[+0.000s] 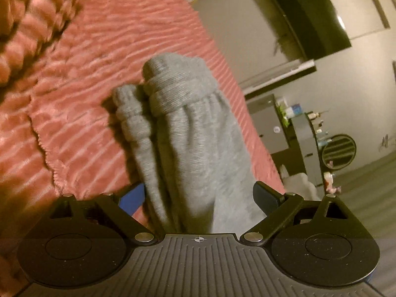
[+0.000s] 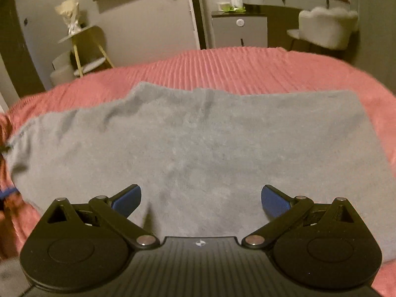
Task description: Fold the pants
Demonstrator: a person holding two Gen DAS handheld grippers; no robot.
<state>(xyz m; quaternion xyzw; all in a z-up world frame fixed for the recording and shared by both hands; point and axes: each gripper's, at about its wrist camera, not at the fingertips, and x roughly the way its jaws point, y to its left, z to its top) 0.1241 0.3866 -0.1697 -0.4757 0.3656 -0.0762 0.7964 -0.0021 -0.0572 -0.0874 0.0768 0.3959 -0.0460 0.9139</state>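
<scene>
Grey sweatpants lie on a pink ribbed bedspread (image 2: 222, 69). In the left wrist view their ribbed cuff ends (image 1: 178, 86) point away from me and the leg fabric (image 1: 198, 160) runs back between the wide-apart fingers of my left gripper (image 1: 200, 198). The jaws stand open around the cloth without pinching it. In the right wrist view the broad grey body of the pants (image 2: 198, 148) is spread flat. My right gripper (image 2: 200, 200) hovers open just above it, blue pads (image 2: 128, 198) apart.
The bedspread (image 1: 86, 86) has a ruffled fold at left. Beyond the bed edge stand a grey cabinet (image 2: 240, 32), a fluffy chair (image 2: 326, 29), a gold side table (image 2: 84, 49), a wall TV (image 1: 309, 17) and a vanity (image 1: 309, 133).
</scene>
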